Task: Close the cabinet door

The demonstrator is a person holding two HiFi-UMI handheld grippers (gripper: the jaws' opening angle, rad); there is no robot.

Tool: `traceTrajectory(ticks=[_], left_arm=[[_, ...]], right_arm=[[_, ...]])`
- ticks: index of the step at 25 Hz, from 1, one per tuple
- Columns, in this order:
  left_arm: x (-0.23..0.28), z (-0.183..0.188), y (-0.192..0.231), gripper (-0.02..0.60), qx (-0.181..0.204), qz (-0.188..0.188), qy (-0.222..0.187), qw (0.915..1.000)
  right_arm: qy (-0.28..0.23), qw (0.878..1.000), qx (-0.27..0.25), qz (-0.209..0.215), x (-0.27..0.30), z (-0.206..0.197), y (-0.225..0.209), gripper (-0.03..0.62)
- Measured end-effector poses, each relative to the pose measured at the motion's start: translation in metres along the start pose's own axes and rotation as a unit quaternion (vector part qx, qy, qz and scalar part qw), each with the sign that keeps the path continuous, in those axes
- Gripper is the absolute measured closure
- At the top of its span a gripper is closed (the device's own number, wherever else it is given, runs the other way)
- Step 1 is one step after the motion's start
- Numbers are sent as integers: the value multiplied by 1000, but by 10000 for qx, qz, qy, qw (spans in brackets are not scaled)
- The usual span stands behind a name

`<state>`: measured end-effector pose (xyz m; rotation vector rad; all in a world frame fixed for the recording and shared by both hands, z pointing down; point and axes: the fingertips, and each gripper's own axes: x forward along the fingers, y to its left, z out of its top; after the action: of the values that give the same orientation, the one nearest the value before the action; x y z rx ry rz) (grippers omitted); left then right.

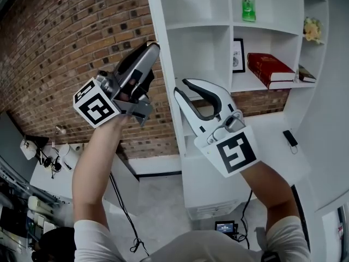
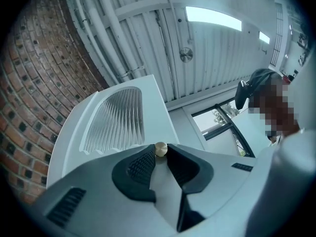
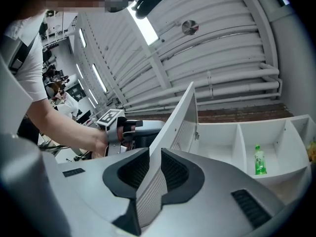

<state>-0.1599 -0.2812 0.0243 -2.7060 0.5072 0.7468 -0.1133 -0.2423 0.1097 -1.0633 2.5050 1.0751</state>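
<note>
The white cabinet door (image 2: 148,90) with a ribbed glass panel (image 2: 118,120) stands swung out from the shelf unit (image 1: 191,42). Its small brass knob (image 2: 161,149) sits between the tips of my left gripper (image 2: 161,155), and the pads touch it on both sides. In the head view the left gripper (image 1: 153,48) reaches up at the left of the unit. My right gripper (image 3: 154,154) straddles the door's (image 3: 181,115) free edge, its pads against both faces. In the head view the right gripper (image 1: 181,87) stands lower and to the right of the left one.
A green bottle (image 1: 248,1) stands in the top compartment. Below are a framed picture (image 1: 238,55) and a red book (image 1: 270,67). A black handset (image 1: 290,138) lies on the lower ledge. A brick wall (image 1: 65,42) rises to the left of the unit.
</note>
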Motion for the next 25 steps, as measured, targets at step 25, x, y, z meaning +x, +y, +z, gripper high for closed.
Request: traceTrajectory(ticks=[25], left_arm=[[80, -46, -17, 503, 754, 769, 331, 9936]], right_arm=[[297, 9981, -124, -527, -53, -43, -78, 505]])
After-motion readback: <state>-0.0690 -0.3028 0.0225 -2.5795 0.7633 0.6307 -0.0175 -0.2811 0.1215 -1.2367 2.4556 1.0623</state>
